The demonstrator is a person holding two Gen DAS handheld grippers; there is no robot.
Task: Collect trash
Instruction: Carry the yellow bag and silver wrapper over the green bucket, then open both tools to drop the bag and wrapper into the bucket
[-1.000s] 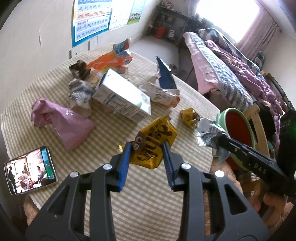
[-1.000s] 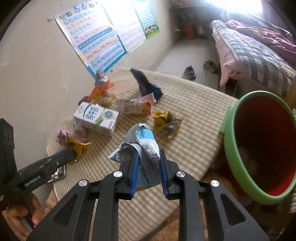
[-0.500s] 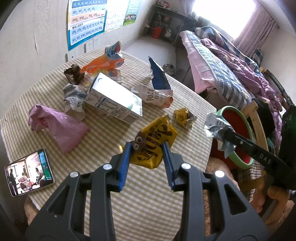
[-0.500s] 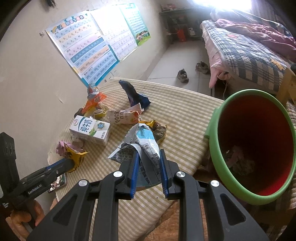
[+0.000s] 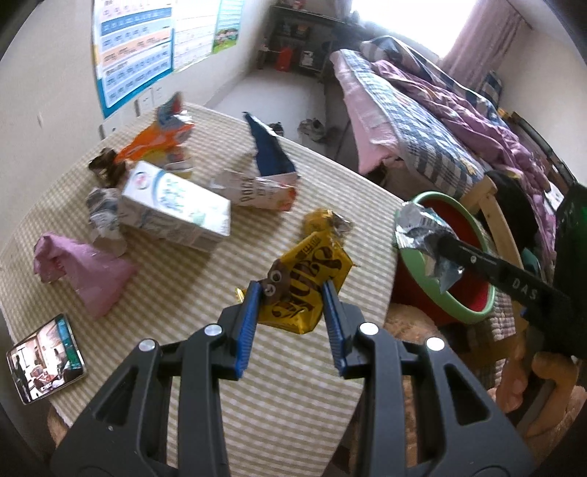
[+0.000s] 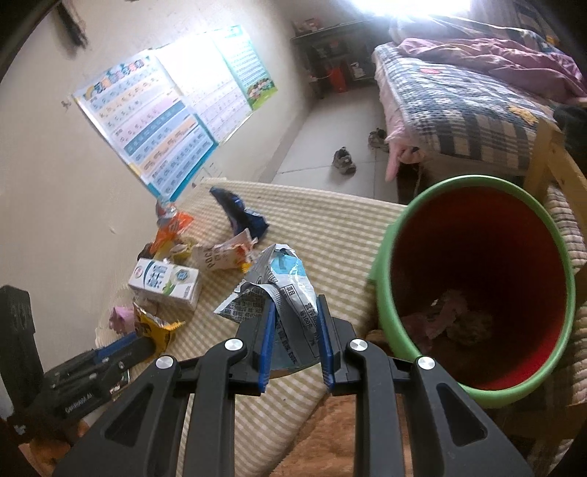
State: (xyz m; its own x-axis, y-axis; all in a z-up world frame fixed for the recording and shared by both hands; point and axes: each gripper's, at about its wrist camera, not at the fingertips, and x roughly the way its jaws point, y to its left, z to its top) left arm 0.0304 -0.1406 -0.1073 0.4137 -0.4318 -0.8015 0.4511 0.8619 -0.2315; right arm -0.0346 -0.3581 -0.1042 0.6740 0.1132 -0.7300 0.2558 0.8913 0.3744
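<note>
A: Non-task items, left wrist view?
B: A phone point(image 5: 46, 357) lies flat at the lower left, screen lit, on the tabletop point(image 5: 293, 403) with its checked cloth. Study charts point(image 5: 135, 47) hang on the wall at the upper left.
A: Beyond the tabletop?
B: A bed point(image 5: 422, 139) with plaid and purple bedding runs along the upper right. A dark shelf unit point(image 5: 301, 29) stands at top centre; its contents are too blurred to name.
A: Right wrist view?
B: The same charts at upper left. A pair of shoes point(image 6: 345, 159) sits on the pale floor point(image 6: 323, 135) near the bed's edge, right of centre. A wooden frame point(image 6: 546, 161) shows at the right edge.
</note>
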